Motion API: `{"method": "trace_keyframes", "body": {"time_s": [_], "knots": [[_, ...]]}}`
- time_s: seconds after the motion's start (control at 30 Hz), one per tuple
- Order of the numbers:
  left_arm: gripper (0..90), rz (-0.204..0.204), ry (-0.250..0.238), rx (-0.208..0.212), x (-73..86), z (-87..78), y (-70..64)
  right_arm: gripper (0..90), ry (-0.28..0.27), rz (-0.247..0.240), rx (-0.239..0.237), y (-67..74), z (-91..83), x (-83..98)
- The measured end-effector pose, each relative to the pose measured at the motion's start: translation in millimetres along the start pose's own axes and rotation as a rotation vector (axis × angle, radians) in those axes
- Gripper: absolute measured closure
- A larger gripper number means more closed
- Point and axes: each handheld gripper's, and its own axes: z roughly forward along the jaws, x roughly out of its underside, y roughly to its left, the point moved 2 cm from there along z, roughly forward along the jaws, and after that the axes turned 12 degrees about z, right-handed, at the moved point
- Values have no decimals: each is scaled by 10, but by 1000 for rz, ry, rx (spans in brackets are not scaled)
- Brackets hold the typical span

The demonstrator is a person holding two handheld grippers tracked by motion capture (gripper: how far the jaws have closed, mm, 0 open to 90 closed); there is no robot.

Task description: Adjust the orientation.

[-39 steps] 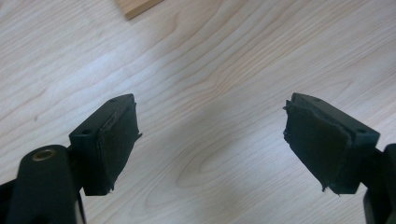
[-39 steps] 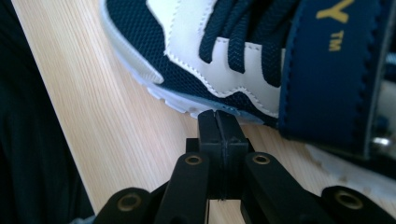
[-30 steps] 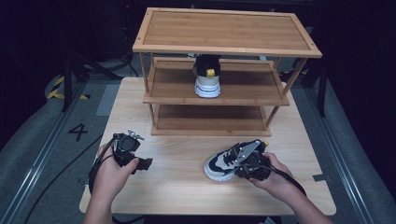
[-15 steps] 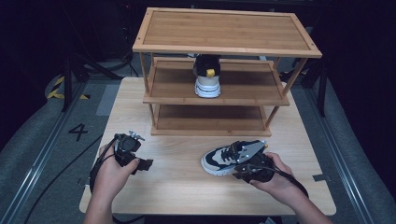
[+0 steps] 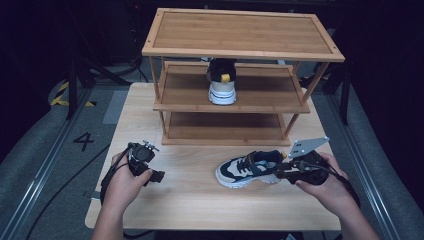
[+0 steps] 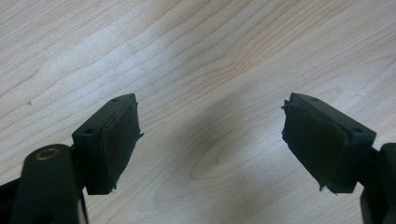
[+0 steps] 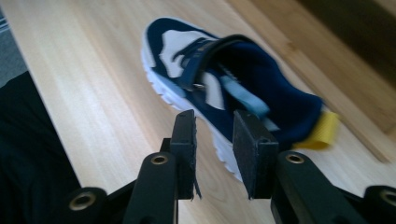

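Dark lab or studio, floor rails (image 5: pixel 37 185), cables (image 5: pixel 60 187), numbered floor marking (image 5: pixel 83 141)

table (image 5: pixel 200 210): pale wood, lit from above | rack (image 5: pixel 240 50): three-tier wooden, at the table's far side | floor (image 5: pixel 45 150): grey carpet, a black "4" (image 5: pixel 83 141) left of the table, yellow-black tape (image 5: pixel 62 95) farther back | rail (image 5: pixel 30 190): metal, on the floor at left | surroundings: dark
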Motion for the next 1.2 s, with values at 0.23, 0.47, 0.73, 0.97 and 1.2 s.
{"method": "trace_keyframes", "body": {"time_s": [0.23, 0.47, 0.73, 0.97, 1.2], "knots": [[190, -5, 14, -22, 67, -2, 10, 685, -19, 76, 72, -270, -108, 47], [190, -14, 26, -33, 114, 19, -2, 619, -37, 128, 101, -407, 18, 21], [191, -8, 30, -46, 148, 21, -26, 894, -21, 119, 117, -459, 107, 8], [190, 4, 26, -32, 103, 31, -36, 900, 8, 90, 85, -378, 2, 33], [188, 33, 25, -22, -28, 85, -22, 900, 99, 18, 33, -88, -118, 126]]}}
